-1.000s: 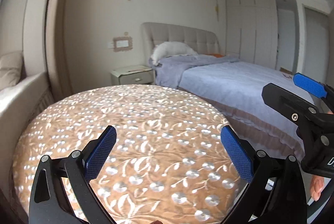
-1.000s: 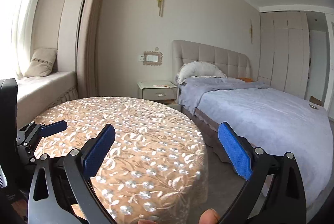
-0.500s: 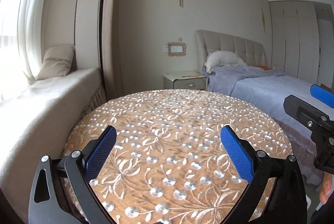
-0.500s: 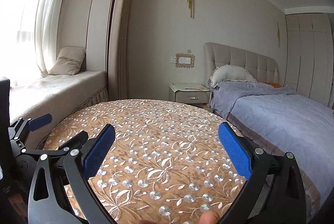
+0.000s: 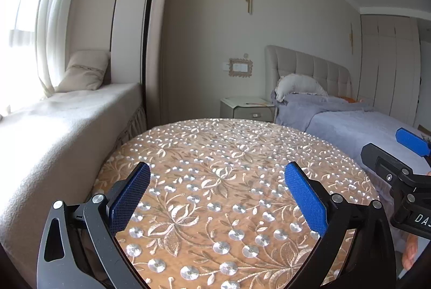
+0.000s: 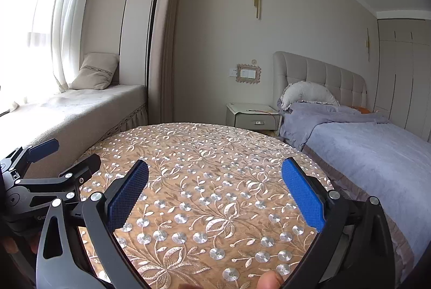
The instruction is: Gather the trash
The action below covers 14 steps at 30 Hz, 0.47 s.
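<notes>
My left gripper is open and empty, held over a round table with a tan embroidered cloth. My right gripper is open and empty over the same table, to the right of the left one. The right gripper also shows at the right edge of the left wrist view; the left gripper shows at the left edge of the right wrist view. No trash shows on the cloth or anywhere in either view.
A cushioned window seat with a pillow runs along the left. A bed with a lilac cover stands to the right, a nightstand beside it. Wardrobe doors line the far right wall.
Both views have swung left: the window seat and curtain have come into sight and the bed has slid to the right. Both grippers stay open and empty.
</notes>
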### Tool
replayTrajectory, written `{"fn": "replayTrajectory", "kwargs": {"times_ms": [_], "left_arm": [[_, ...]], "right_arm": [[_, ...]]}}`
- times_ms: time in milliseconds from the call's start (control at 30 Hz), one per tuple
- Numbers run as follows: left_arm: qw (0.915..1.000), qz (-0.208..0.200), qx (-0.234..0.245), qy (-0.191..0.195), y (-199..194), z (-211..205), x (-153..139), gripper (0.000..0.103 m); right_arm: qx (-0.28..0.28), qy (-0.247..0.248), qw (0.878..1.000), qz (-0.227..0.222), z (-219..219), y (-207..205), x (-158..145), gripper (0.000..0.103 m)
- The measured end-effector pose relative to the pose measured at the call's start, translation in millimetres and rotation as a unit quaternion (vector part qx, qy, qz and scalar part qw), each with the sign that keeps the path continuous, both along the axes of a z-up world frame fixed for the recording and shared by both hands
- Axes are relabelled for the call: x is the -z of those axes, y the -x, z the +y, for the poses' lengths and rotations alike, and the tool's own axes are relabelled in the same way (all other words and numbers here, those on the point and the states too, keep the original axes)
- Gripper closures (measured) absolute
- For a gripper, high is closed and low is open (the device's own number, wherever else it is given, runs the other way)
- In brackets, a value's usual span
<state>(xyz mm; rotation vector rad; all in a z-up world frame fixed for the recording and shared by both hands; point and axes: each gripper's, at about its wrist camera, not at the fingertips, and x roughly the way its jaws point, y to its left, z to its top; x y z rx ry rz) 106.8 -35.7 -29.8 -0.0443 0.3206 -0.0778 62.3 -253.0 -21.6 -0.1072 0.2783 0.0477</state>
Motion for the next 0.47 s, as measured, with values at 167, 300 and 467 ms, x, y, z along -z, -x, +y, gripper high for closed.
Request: {"fn": "replayTrajectory", "kwargs": {"times_ms": [167,300,467], "left_arm": [[1.0,0.0,0.003,-0.007,-0.6,-3.2,0.3,0.005],[0.9999,0.006,0.011,-0.009,-2.1,-5.7,0.2,0.005],[0.9998,0.004,0.01,-0.015,-1.3,-8.6,0.2,0.005]], "right_arm": [[0.0,0.001,1.0,0.002,0.0,-0.1,0.3,0.005],[0.001,0.0,1.0,0.005,-1.6,-2.2,1.3,0.005],[0.005,-0.007,1.0,0.009,-6.1,-3.9,2.1,0.005]]}}
